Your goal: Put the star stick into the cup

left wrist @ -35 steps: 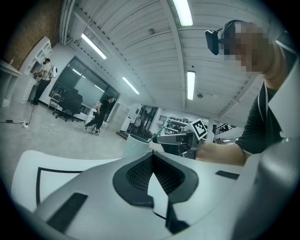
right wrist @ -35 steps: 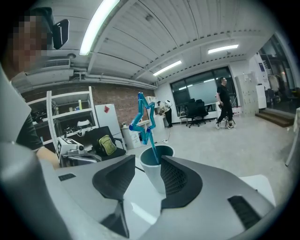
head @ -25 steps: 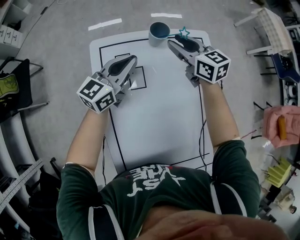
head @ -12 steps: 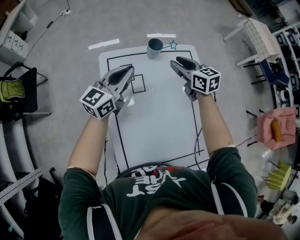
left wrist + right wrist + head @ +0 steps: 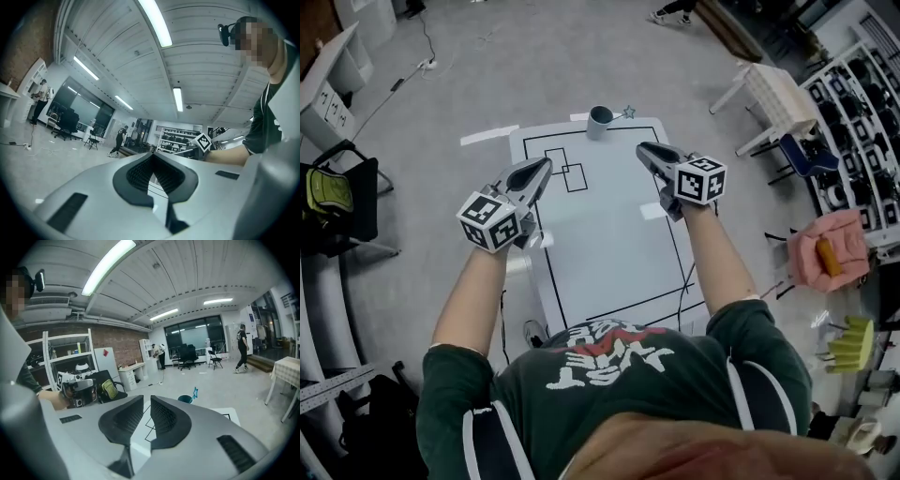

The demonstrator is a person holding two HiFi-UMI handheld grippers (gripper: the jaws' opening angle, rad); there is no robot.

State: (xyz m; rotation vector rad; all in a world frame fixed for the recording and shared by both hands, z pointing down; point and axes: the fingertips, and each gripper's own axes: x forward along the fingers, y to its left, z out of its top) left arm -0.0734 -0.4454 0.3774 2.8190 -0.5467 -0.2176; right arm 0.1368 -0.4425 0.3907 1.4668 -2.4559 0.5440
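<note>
Head view: cup point(image 5: 599, 120) at 12 o'clock edge of table point(image 5: 609, 234); star stick point(image 5: 627, 112) too small to resolve, lower end hidden inside cup. Table's 6 o'clock edge covered by person's torso. Right gripper view: cup's base hidden behind right gripper point(image 5: 146, 399).

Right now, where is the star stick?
In the head view, the star stick stands in the cup at the far edge of the white table, with its star leaning out to the cup's right.

Dark green T-shirt point(image 5: 609, 394) with 2 white stripes per sleeve; grey left hand-held gripper point(image 5: 542, 167) and right hand-held gripper point(image 5: 645, 150).
</note>
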